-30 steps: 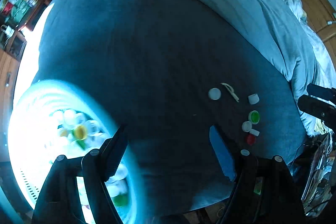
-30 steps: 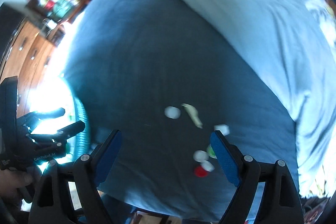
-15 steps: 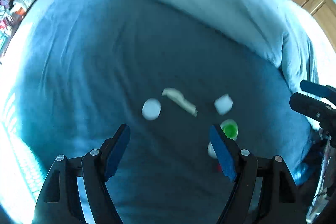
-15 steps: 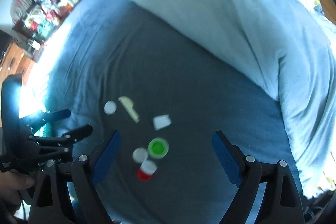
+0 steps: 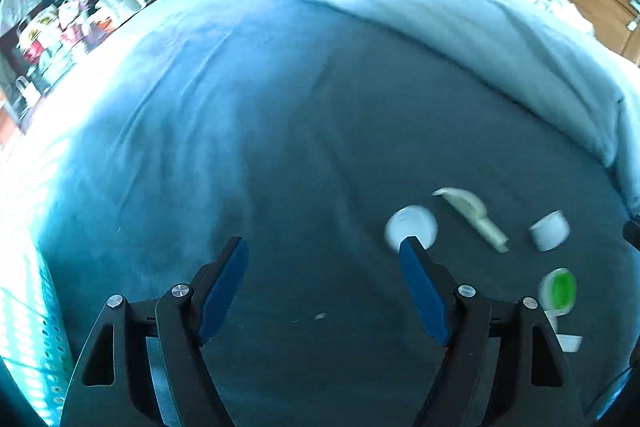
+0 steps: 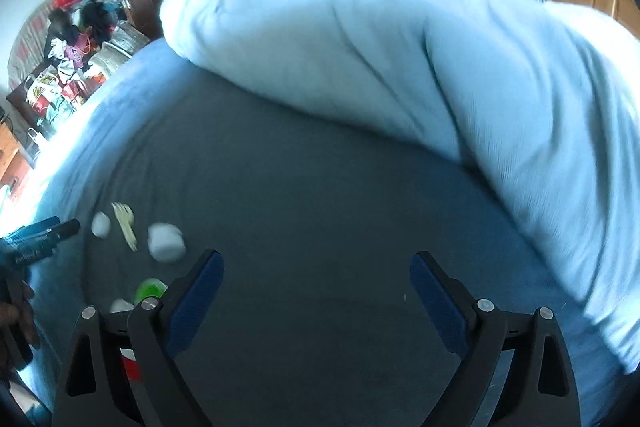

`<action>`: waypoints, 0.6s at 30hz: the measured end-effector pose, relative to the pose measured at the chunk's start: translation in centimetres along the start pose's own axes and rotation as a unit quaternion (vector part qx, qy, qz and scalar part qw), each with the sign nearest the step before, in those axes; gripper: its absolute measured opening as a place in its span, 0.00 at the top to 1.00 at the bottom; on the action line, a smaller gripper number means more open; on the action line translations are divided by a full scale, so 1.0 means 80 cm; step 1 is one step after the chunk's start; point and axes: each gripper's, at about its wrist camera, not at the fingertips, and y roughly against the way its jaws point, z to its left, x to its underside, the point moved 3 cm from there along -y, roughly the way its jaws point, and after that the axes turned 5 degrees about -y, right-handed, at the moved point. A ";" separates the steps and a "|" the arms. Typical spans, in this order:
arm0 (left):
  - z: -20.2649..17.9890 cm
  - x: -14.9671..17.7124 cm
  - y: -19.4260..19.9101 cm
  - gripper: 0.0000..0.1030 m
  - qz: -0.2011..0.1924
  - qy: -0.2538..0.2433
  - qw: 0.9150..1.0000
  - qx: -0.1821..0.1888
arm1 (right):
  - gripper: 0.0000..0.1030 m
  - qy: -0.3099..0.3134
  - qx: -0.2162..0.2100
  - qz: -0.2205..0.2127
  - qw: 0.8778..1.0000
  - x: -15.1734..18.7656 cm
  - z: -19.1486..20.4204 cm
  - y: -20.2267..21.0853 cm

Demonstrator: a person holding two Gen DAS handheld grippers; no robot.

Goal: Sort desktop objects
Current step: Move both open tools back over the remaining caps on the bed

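both grippers hang over a dark blue bedsheet [image 5: 280, 147] – l gripper [image 5: 324, 251] w/ jaws spread wide, empty, its right finger just overlapping a white cap [image 5: 411, 227]; r gripper [image 6: 316, 267] likewise spread, gripping nothing. a pale plastic fork [image 5: 472, 215], a white cup-shaped cap [image 5: 550, 230] & a green lid [image 5: 559, 289] lie nearby – scattered near the sheet's edge.
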 end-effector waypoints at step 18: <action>-0.008 0.017 -0.027 0.01 0.001 -0.033 0.999 -0.033 | 0.00 0.044 0.053 0.022 0.997 0.022 0.021 -0.062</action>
